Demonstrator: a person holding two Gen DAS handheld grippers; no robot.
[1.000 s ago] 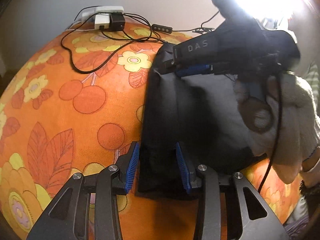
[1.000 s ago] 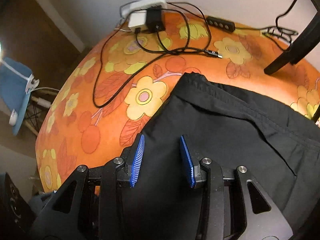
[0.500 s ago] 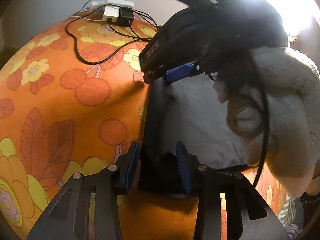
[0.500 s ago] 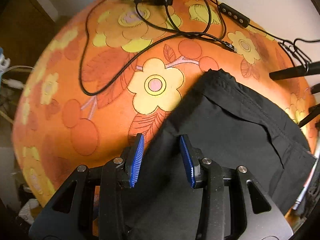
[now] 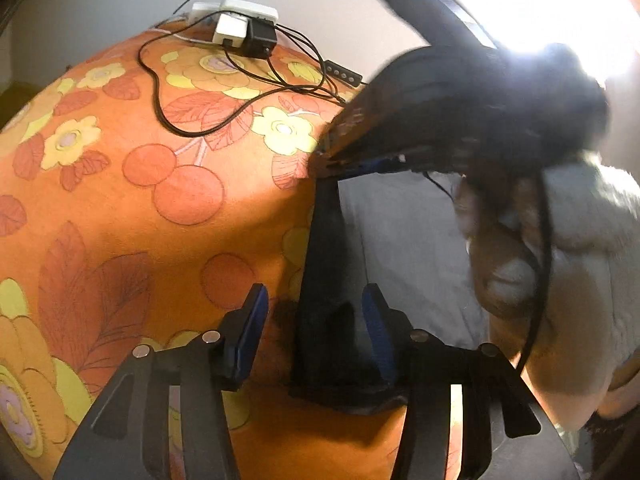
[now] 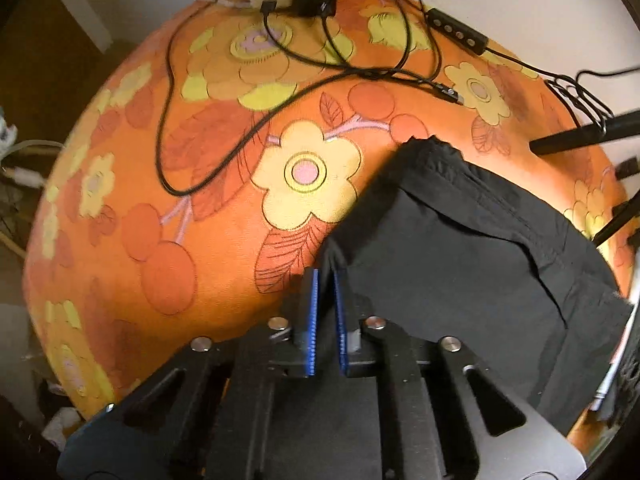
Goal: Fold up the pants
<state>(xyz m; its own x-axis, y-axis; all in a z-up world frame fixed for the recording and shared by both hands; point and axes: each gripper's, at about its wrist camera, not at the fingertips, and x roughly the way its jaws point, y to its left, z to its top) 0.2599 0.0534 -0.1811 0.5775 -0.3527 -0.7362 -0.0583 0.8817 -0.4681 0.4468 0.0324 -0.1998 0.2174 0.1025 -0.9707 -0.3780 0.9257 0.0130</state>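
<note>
Black pants (image 5: 404, 240) lie folded on an orange flowered cloth (image 5: 120, 200). My left gripper (image 5: 314, 322) sits at their near left corner. Its jaws are opening, with the corner of the fabric between them. The left pad stands clear of the fabric, so nothing is gripped. Farther along the same edge, my right gripper (image 5: 344, 162) points steeply down, held by a hand in a pale fluffy glove (image 5: 580, 260). In the right wrist view this gripper (image 6: 325, 280) is shut, its blue pads pinching a raised ridge of the pants (image 6: 460, 272) at their left edge.
A white power strip with plugged chargers (image 5: 236, 20) lies at the far edge of the cloth. Black cables (image 5: 192, 132) loop from it, with an inline switch (image 6: 456, 32). Black stand legs (image 6: 580, 136) reach in over the cloth's right side. The cloth falls away at left.
My right gripper went from open over the pants to shut on their left edge, lifting a small ridge. My left gripper's jaws spread wider around the near corner.
</note>
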